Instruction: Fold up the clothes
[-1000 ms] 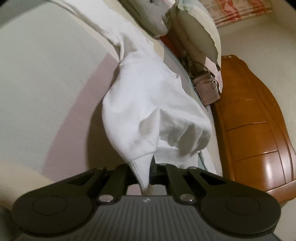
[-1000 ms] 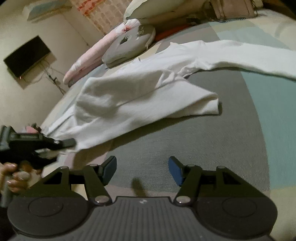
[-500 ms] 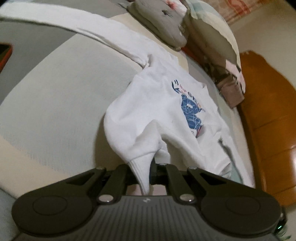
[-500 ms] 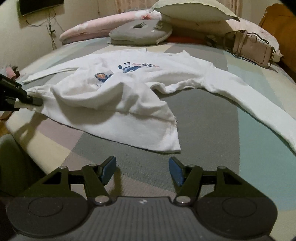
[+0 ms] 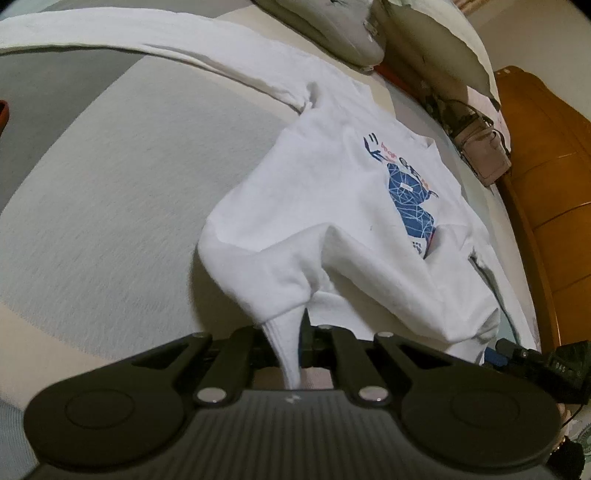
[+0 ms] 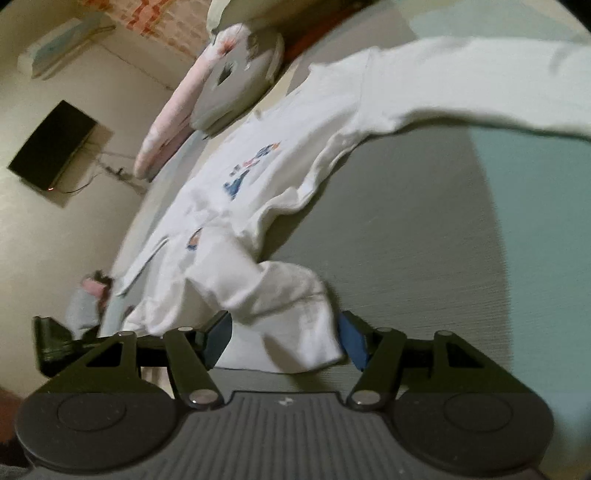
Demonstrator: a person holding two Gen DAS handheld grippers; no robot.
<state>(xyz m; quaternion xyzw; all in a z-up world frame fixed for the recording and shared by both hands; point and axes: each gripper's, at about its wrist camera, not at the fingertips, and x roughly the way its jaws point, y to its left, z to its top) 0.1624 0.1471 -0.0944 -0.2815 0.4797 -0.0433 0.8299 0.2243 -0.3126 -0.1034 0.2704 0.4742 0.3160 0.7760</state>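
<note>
On the bed [image 5: 110, 192], seen from the left wrist, a white sweatshirt [image 5: 332, 206] lies spread over the pale grey bedspread, its blue and red chest print [image 5: 410, 195] facing up. One long sleeve [image 5: 147, 37] stretches away toward the upper left. The left tool [image 5: 295, 343] has its fingers pressed together on the ribbed hem [image 5: 286, 343] of the sweatshirt, and the cloth rises in a bunched fold from the bed to that pinch. Beyond the garment lie a grey cushion [image 5: 332, 33] and a pale pillow [image 5: 436, 48], with a small tan bag [image 5: 484, 155] beside them. A wooden headboard [image 5: 554, 206] runs along the right edge. At the lower right, a dark part of the right tool [image 5: 535, 362] shows near the hem's far corner.

From the right wrist, blurred and tilted, the same sweatshirt [image 6: 295, 166] runs diagonally across the bed [image 6: 443, 240], one sleeve [image 6: 480, 85] reaching to the upper right. The right tool [image 6: 284, 343] has its blue-padded fingers [image 6: 352, 339] spread, and a corner of the hem [image 6: 295, 325] lies between them; I cannot tell whether the pads touch it. At the lower left the left tool [image 6: 55, 343] appears as a dark shape. A grey cushion [image 6: 240, 81] and a pink pillow [image 6: 177, 122] sit at the head of the bed, and a dark television [image 6: 55, 147] hangs on the wall.
</note>
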